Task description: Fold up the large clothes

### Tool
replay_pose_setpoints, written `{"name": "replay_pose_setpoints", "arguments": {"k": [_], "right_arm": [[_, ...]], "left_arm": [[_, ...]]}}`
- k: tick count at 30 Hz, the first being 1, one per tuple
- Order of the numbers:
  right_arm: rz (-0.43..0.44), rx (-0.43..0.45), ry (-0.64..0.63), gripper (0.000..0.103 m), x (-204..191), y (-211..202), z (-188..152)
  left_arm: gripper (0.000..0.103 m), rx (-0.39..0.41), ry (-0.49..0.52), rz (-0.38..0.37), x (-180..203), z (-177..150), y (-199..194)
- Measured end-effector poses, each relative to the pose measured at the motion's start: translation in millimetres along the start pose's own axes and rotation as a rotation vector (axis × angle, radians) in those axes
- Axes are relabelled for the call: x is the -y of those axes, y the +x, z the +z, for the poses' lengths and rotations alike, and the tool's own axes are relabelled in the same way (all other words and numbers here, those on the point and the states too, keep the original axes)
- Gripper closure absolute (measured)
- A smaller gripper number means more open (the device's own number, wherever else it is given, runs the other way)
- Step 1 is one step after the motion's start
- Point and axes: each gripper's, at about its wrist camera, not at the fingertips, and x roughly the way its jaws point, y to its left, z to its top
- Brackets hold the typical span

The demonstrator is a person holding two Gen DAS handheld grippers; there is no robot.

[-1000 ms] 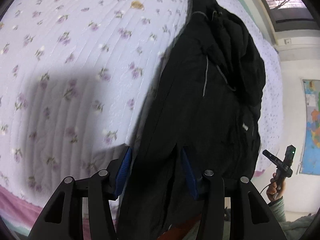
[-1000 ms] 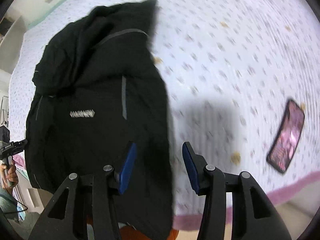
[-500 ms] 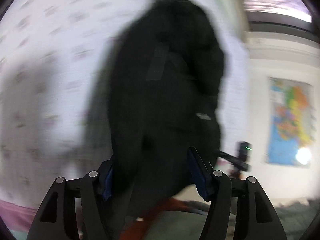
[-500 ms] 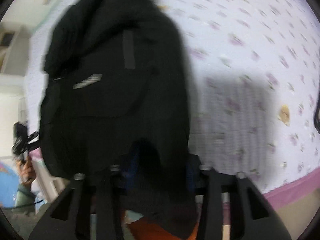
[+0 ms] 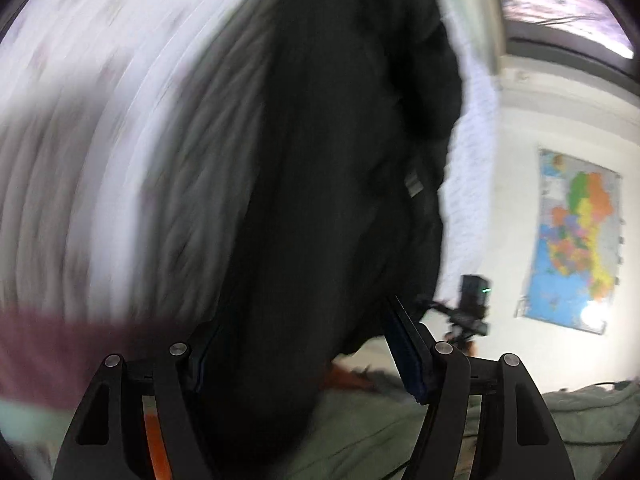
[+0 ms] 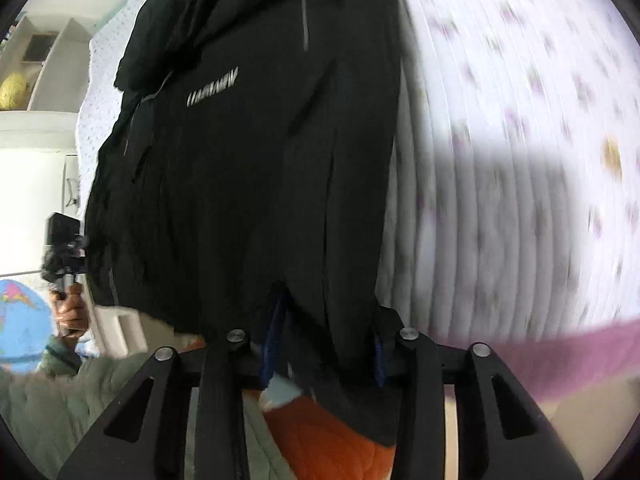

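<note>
A large black jacket [image 5: 340, 160] with a grey chest logo lies lengthwise on the floral bedspread [image 5: 100, 100], its bottom hem hanging over the near edge; it also shows in the right wrist view [image 6: 248, 160]. My left gripper [image 5: 308, 354] is open, its blue-padded jaws either side of the hem on one side. My right gripper [image 6: 324, 344] is open too, jaws astride the hem on the other side, fabric draped between the pads. An orange lining [image 6: 332, 432] shows under the hem.
The bed has a pink border [image 6: 560, 356] along its near edge. A person's green sleeve [image 6: 60, 396] is below. A map [image 5: 576, 236] hangs on the wall. The other gripper shows in each view, in the left wrist view [image 5: 468, 312] and the right wrist view [image 6: 64, 256].
Both grippers have dropped toward the bed's near edge and closed in on the jacket hem, which now sits between each pair of jaws. The views are motion-blurred.
</note>
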Motion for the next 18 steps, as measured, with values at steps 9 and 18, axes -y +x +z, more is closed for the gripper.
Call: {"name": "replay_pose_setpoints", "arguments": {"k": [9, 18], "right_arm": [[-0.034, 0.012, -0.096, 0.078, -40.0, 2.9, 7.2], [0.097, 0.28, -0.16, 0.081, -78.0, -112.9, 45.2]], "left_arm": [[0.089, 0.139, 0.033, -0.001, 31.6, 5.8, -17.7], [0.091, 0.264, 0.13, -0.223, 101.5, 33.6, -74.9]]}}
